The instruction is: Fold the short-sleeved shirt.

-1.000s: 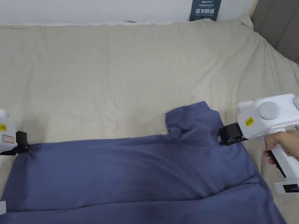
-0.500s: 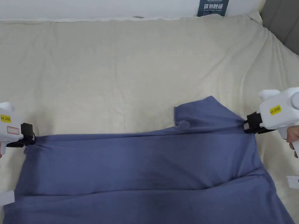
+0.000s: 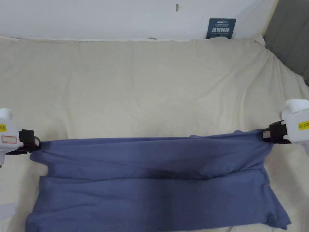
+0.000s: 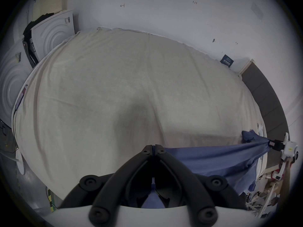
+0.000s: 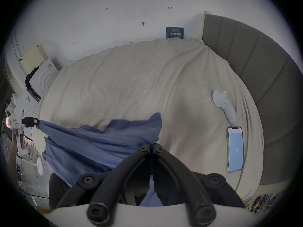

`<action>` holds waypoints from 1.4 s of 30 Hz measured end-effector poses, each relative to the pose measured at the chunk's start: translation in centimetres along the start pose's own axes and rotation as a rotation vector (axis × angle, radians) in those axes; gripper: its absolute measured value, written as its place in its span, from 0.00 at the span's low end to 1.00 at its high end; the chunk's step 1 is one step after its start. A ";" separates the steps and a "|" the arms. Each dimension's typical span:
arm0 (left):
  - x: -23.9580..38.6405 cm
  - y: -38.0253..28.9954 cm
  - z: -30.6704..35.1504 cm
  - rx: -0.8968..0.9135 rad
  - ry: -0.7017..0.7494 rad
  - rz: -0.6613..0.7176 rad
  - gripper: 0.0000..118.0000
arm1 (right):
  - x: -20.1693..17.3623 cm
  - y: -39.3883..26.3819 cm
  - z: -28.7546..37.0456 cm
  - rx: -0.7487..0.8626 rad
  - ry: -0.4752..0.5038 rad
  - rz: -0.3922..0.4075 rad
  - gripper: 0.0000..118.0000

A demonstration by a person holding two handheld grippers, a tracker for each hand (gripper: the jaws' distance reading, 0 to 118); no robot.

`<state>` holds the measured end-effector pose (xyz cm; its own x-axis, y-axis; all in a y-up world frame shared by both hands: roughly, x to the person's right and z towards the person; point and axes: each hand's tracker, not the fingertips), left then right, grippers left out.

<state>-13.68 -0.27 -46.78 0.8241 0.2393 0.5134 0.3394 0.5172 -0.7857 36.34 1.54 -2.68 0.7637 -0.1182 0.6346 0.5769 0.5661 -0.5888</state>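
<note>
I am looking down at the blue short-sleeved shirt (image 3: 157,181), which is lying across the near part of the bed (image 3: 151,87); its near-left hem is running off the bottom of the head view. Its far edge is being held stretched in a taut line. On my left, the left hand-held gripper (image 3: 35,142) is pinching one end of that edge, jaws pressed together on the cloth in the left gripper view (image 4: 153,146). On my right, the right hand-held gripper (image 3: 265,134) is pinching the other end, its body partly cut off by the frame. A sleeve (image 5: 147,124) is bunching up just beyond its closed jaws (image 5: 152,144). Farther right, a phone (image 5: 235,148) and a white controller (image 5: 224,104) are lying on the bed. A dark sign (image 3: 221,28) is leaning at the wall.
</note>
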 end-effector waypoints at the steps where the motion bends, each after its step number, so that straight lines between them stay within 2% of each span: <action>1: -0.1 -0.6 0.7 0.004 -0.005 -0.002 0.00 | 0.0 -0.8 0.7 0.008 0.001 -0.002 0.01; 7: -1.3 -5.3 4.4 0.041 -0.017 -0.022 0.00 | -0.1 -6.9 4.4 0.059 0.019 0.003 0.01; 12: -2.3 -10.0 6.0 0.060 -0.025 -0.043 0.00 | 0.3 -11.9 4.3 0.034 0.020 -0.003 0.01; 19: -4.0 -15.9 3.9 -0.044 -0.002 -0.008 0.00 | 1.4 -16.6 1.5 -0.067 0.027 -0.070 0.01; 27: -4.6 -17.3 0.9 -0.115 0.027 0.035 0.00 | 1.4 -17.9 -0.4 -0.108 0.011 -0.086 0.01; 28: -4.5 -17.3 0.6 -0.121 0.031 0.030 0.00 | 1.3 -18.0 -0.5 -0.111 0.007 -0.079 0.04; 29: -4.4 -17.3 0.5 -0.126 0.034 0.031 0.00 | 1.2 -18.0 -0.6 -0.120 0.004 -0.069 0.11; 30: -4.3 -17.3 0.7 -0.125 0.034 0.029 0.01 | 1.0 -18.0 -0.3 -0.127 -0.008 -0.057 0.27; 32: -4.1 -17.0 1.5 -0.099 0.033 0.010 0.02 | 0.8 -17.7 0.5 -0.125 -0.080 -0.037 0.44; 33: -4.0 -16.8 2.1 -0.091 0.049 -0.003 0.10 | 0.8 -17.6 0.9 -0.124 -0.134 -0.039 0.61; 34: -4.0 -16.5 2.6 -0.078 0.104 -0.027 0.54 | 0.9 -17.5 1.7 -0.101 -0.132 -0.037 0.87; 35: -4.2 -16.4 3.1 -0.066 0.125 -0.059 0.92 | 1.0 -17.3 3.0 -0.053 -0.138 -0.044 0.89; 36: -4.5 -16.2 3.5 -0.049 0.133 -0.076 1.00 | 1.2 -17.1 3.6 -0.049 -0.129 -0.056 0.89; 37: -5.8 -15.1 4.6 0.008 0.116 -0.097 0.95 | 1.2 -16.8 4.2 -0.041 -0.125 -0.069 0.89; 39: -6.3 -14.8 5.3 -0.026 0.133 -0.069 0.97 | 0.6 -16.1 5.1 -0.044 -0.123 -0.081 0.89; 40: -7.0 -14.4 5.6 -0.024 0.122 -0.058 0.97 | 0.2 -16.0 5.3 -0.028 -0.118 -0.076 0.84; 41: -7.7 -13.8 5.5 -0.030 0.061 -0.013 0.97 | -0.4 -15.8 5.6 -0.004 -0.110 -0.064 0.68; 42: -7.5 -13.4 5.2 -0.044 0.013 0.024 0.92 | -1.1 -15.6 5.6 0.011 -0.108 -0.052 0.35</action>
<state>-26.75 -4.70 -38.33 0.8380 0.2400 0.4901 0.3391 0.4746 -0.8122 24.87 -2.61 8.64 0.6971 -0.0595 0.7145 0.6112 0.5704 -0.5488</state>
